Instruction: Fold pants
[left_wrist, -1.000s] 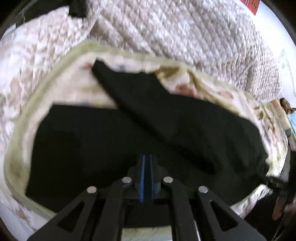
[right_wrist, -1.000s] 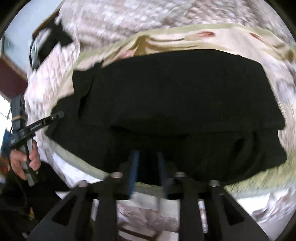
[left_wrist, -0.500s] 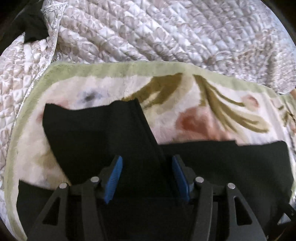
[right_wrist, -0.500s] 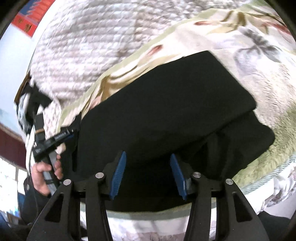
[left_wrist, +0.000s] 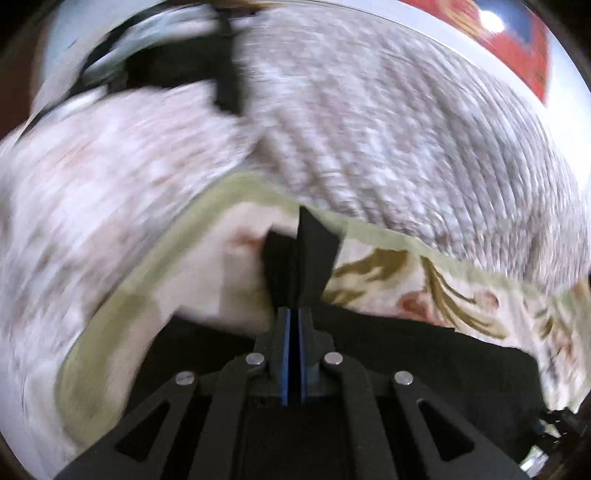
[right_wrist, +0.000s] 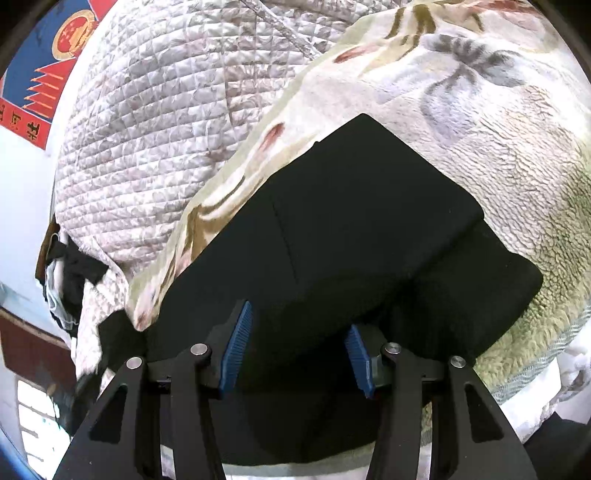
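Left gripper (left_wrist: 292, 321) is clamped on a pants (right_wrist: 354, 236) corner standing ahead of its tips, likely to carry a fold, while right gripper (right_wrist: 295, 347), fingers apart, hovers over the folded stack on the blanket (right_wrist: 509, 147).

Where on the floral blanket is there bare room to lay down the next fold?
Bare floral blanket lies beyond and right of the folded pants, toward the quilt. The near edge is crowded: the open right tool hovers there. The left tool is shut on pants fabric.
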